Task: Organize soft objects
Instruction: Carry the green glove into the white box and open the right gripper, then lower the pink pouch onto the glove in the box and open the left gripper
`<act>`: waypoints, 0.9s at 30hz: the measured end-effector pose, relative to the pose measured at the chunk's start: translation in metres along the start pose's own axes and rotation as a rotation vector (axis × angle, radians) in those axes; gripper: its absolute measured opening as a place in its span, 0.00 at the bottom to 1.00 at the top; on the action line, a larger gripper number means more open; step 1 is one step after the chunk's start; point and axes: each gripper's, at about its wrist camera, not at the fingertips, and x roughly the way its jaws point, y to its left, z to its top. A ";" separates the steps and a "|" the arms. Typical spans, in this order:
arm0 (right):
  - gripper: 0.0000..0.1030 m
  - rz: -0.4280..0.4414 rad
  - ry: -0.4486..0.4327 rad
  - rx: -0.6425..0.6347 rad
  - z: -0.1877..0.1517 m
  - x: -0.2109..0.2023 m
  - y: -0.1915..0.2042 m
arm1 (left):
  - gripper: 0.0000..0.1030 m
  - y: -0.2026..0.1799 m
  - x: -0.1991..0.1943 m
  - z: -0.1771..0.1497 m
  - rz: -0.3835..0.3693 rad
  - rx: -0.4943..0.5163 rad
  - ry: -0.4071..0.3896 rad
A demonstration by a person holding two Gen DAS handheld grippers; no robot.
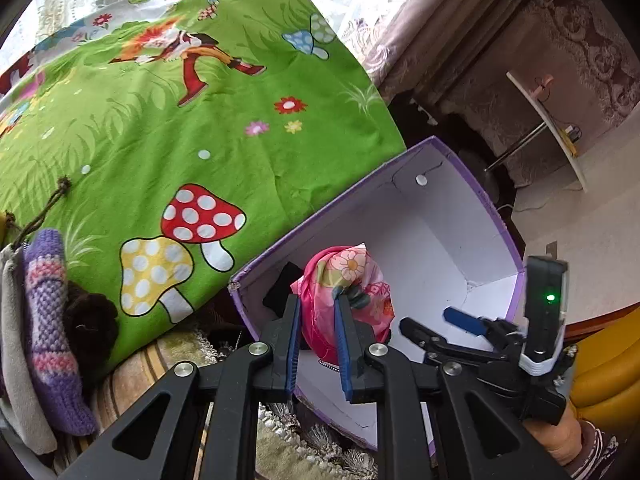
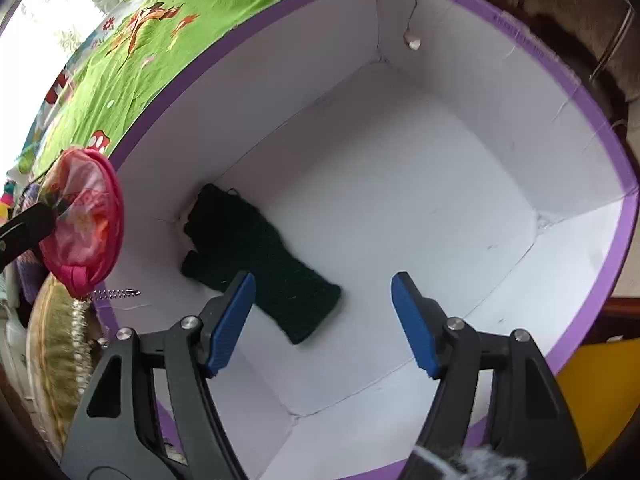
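The left gripper [image 1: 318, 344], nearly closed, pinches a light, slippery pink pouch [image 1: 344, 300] by its bunched top over the box [image 1: 440, 216], while the right gripper [image 2: 324, 320] gapes empty above a limp dark glove [image 2: 256, 256]

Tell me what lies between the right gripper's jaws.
Nothing held: only bare white box floor shows there in the right wrist view; the dark knitted glove lies off to their left.
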 end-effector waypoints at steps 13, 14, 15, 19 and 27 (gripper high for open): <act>0.75 -0.186 -0.141 -0.193 0.004 -0.008 0.020 | 0.16 -0.021 0.086 0.010 0.149 0.152 0.251; 0.75 -0.193 -0.147 -0.201 0.004 -0.009 0.021 | 0.16 -0.021 0.091 0.011 0.160 0.158 0.265; 0.76 -0.198 -0.153 -0.206 0.005 -0.007 0.022 | 0.16 -0.022 0.095 0.012 0.182 0.167 0.277; 0.77 -0.219 -0.169 -0.215 0.009 -0.004 0.023 | 0.17 -0.027 0.102 0.015 0.241 0.213 0.290; 0.78 -0.233 -0.179 -0.209 0.012 -0.005 0.018 | 0.17 -0.043 0.120 0.014 0.280 0.291 0.328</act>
